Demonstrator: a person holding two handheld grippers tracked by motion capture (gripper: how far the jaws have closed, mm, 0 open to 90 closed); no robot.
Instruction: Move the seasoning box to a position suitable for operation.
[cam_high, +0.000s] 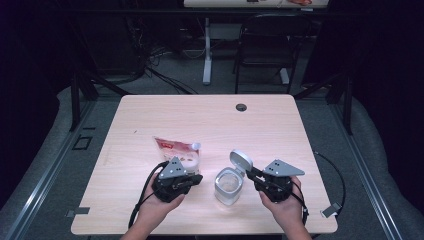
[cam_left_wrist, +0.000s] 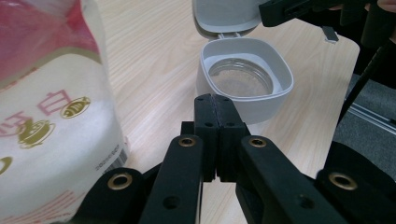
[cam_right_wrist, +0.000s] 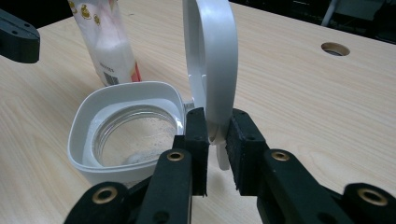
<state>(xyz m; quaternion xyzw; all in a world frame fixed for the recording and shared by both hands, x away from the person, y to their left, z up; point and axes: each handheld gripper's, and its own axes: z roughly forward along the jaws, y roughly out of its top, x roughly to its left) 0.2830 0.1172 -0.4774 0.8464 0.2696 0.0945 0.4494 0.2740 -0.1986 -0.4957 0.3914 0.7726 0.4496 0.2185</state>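
Right gripper view has your right gripper (cam_right_wrist: 214, 140) pinching the jar's (cam_right_wrist: 123, 133) flipped-up lid (cam_right_wrist: 212, 56); left gripper (cam_left_wrist: 215, 121) clenched empty beside the pouch (cam_left_wrist: 46, 107) — pouring's still ahead, I'd say.

On the table (cam_high: 280, 125) — pouch (cam_high: 179, 151) left of jar (cam_high: 228, 186), well apart.
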